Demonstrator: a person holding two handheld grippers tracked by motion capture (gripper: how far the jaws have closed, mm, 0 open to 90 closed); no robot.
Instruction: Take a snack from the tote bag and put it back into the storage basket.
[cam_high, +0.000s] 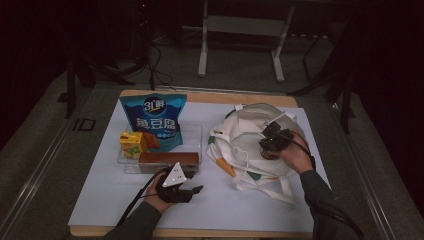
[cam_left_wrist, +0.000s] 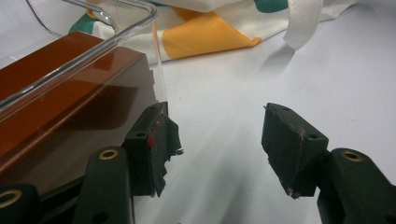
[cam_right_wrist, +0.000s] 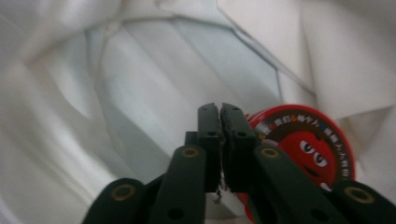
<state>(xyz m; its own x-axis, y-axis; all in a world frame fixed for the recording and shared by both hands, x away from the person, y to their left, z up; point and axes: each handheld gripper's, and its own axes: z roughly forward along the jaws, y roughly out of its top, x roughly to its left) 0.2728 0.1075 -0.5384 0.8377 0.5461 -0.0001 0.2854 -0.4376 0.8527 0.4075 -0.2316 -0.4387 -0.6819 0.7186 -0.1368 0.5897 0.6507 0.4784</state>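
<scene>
A white tote bag (cam_high: 240, 135) with orange and green patches lies open at the table's right. My right gripper (cam_high: 272, 145) reaches into its mouth. In the right gripper view the right gripper (cam_right_wrist: 219, 121) is shut with nothing between its pads, in front of the bag's white lining (cam_right_wrist: 116, 70). A red round tin (cam_right_wrist: 308, 144) with a cartoon face lies just right of the jaws. My left gripper (cam_high: 192, 182) rests near the front of the mat. Seen from its own camera, the left gripper (cam_left_wrist: 217, 149) stands open and bare beside a brown box (cam_left_wrist: 60, 107) in a clear tray (cam_left_wrist: 116, 39).
The clear tray (cam_high: 197, 132) also holds a blue snack bag (cam_high: 155, 120) and a yellow carton (cam_high: 132, 144) behind the brown box (cam_high: 167, 159). A white mat (cam_high: 110, 190) covers the wooden table (cam_high: 210, 95). The tote's strap (cam_left_wrist: 303, 23) lies on the mat.
</scene>
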